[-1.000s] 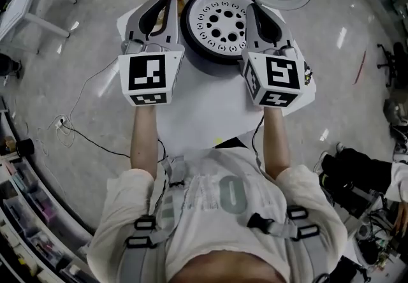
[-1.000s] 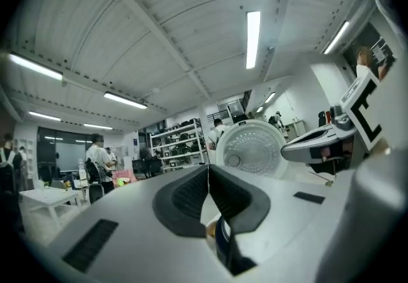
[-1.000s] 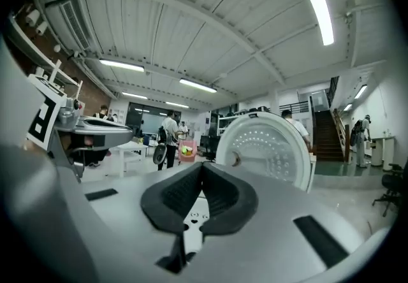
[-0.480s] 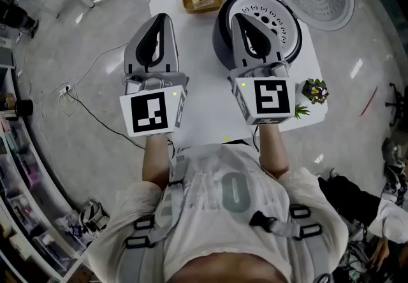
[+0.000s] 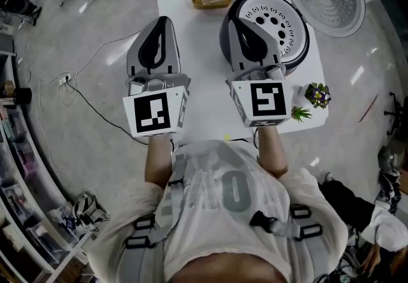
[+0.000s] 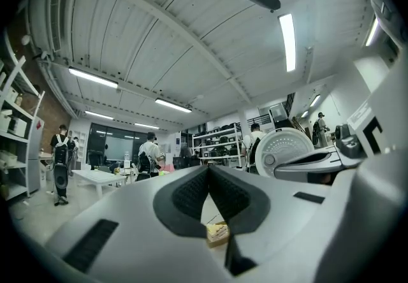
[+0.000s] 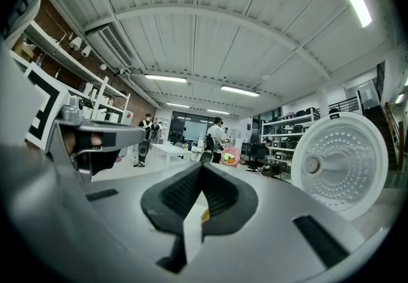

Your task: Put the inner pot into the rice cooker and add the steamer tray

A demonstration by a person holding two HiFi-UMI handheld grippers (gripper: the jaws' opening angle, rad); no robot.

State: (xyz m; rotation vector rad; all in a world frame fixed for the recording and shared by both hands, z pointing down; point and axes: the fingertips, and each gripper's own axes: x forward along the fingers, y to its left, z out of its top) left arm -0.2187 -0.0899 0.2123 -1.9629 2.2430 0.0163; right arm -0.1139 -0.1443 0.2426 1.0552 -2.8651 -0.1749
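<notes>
Head view: the white perforated steamer tray (image 5: pixel 285 15) sits in the round dark rice cooker (image 5: pixel 301 52), with the right gripper (image 5: pixel 241 20) over its near rim and the left gripper (image 5: pixel 162 20) left of it. Left gripper view: jaws clenched together, nothing between them. Right gripper view: jaws likewise clenched and empty.

- Head view: bright, even light from above; white glare patches on the glossy floor (image 5: pixel 95 27); the table (image 5: pixel 207 94) is almost washed out; shadows are faint.
- Gripper views: ceiling strip lights (image 6: pixel 288 39) glare, and the one at the right gripper view's top edge is overexposed.
- Strong fisheye bending in every view; the gripper views' corners are black.
- The distant room is slightly soft.
</notes>
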